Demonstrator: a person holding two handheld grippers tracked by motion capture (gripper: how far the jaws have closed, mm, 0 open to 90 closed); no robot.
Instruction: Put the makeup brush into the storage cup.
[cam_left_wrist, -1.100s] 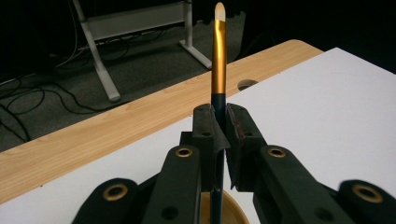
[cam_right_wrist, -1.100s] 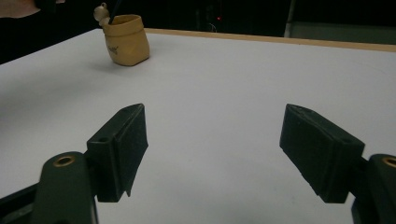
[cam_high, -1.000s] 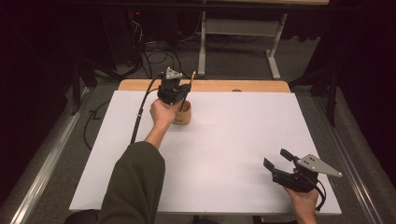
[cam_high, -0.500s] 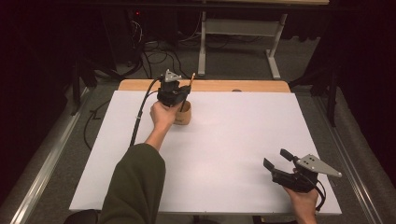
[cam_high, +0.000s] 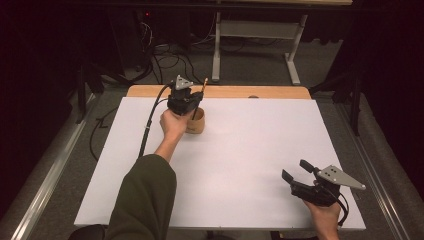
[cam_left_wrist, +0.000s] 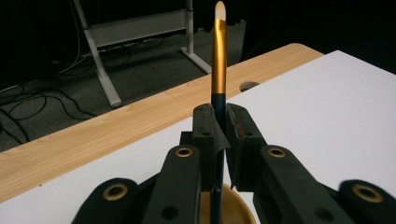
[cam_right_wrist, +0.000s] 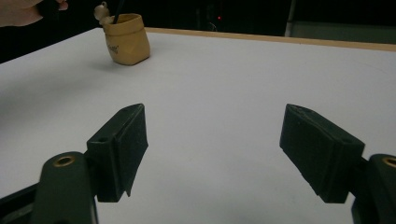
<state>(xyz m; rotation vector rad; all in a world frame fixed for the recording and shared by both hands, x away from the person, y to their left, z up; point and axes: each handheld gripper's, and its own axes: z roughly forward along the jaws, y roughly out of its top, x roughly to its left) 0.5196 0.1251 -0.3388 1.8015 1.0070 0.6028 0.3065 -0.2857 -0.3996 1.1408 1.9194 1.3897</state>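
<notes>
Tan and squat, the cup stands on the white sheet toward eleven o'clock of the table in the high view, and the left gripper hangs right over it, jaws pinched tight on a thin brush whose dark handle runs down between the pads while its gold ferrule and pale tip stand up past them. The long axis of the brush is close to upright, leaning a little toward one o'clock in the high view, and its lower end drops into the mouth of the cup, the rim of which shows just under the jaws in the left gripper view; whether the end touches the bottom is hidden. That is the relation the next move turns on, as I judge it: the cup lies straight below the brush, along the brush's own line, so either a release or a lift would go along that axis with no sideways shift. The left hand is pressed close against the cup's nine o'clock side. Far off at five o'clock of the table, near the front edge, the right gripper is held low with its jaws spread wide and nothing between them, pointing toward ten o'clock; from its own view the cup sits far away at eleven o'clock, so the left is much the nearer hand
</notes>
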